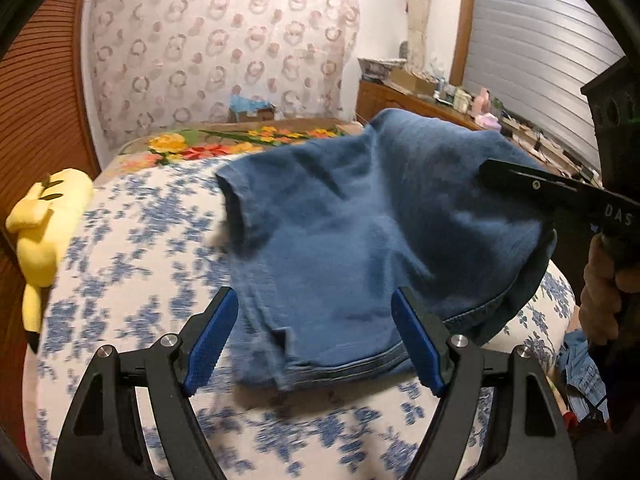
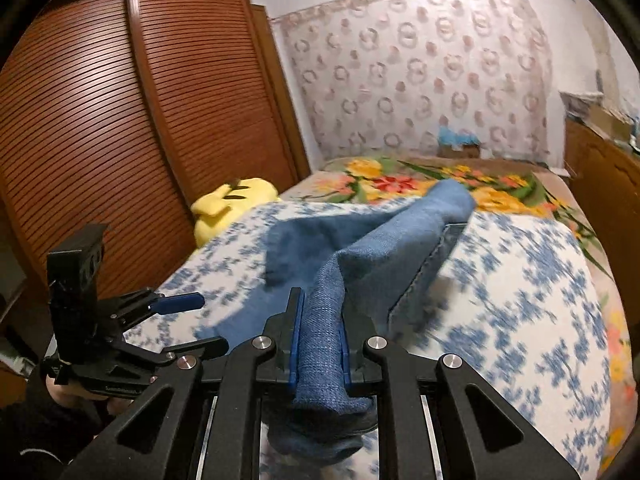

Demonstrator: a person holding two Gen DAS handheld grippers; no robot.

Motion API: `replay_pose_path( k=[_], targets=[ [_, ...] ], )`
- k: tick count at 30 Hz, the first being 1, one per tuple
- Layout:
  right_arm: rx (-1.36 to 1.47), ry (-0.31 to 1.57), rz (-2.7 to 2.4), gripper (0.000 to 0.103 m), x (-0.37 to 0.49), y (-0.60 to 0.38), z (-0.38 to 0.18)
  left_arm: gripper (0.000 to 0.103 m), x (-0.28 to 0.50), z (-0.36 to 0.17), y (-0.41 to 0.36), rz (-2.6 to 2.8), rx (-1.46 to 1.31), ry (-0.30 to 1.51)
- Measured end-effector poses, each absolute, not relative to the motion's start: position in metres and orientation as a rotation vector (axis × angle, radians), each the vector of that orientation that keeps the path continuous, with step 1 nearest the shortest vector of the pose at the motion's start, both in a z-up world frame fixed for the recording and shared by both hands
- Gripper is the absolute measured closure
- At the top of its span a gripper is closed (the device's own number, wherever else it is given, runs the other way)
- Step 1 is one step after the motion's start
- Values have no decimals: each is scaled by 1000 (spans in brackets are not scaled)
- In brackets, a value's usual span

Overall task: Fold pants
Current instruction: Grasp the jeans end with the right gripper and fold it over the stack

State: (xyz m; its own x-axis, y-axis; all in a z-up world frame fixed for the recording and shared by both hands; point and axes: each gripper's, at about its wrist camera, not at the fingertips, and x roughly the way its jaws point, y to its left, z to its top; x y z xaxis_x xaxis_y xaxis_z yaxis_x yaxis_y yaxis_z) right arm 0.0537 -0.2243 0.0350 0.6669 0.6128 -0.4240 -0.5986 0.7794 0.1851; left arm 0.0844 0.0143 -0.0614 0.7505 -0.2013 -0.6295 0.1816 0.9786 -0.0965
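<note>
Now: blue denim pants (image 2: 384, 248), coarse weave, draped over floral bedspread (image 2: 520, 300). Right gripper (image 2: 320, 344) clamps a bunched fold; left gripper (image 1: 316, 336) gapes wide above the hem, empty.

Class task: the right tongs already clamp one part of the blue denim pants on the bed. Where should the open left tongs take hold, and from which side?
The left tongs should probably grip the stitched hem edge of the blue denim pants lying nearest them, coming in low from the near side. That edge lies flat on the blue-flowered white bedspread, while the right tongs lift the other part.
</note>
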Motion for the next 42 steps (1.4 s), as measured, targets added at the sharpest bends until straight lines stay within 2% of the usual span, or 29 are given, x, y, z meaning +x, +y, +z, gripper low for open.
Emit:
replay_pose_path(
  k=[12,22,27,31,32,42],
  targets=[
    [-62,513,855,89,71,-145,22,23,61,-53,85,-73,-95,650],
    [-159,659,966,90,93,-90,-21,23,51,-54,124,9,-135,635],
    [-174,687,950,89,104,-86,-24,23,53,-55,129,19,-139,635],
    [-163,684,966,65,97,-98,-9,23,52,-55,128,11,-134,637],
    [-163,670,970,63,93,-104,-4,23,53,-55,128,8,-132,637],
    [-85,517,861,62,72,-178,34,23,56,-43,95,-50,-95,622]
  ],
)
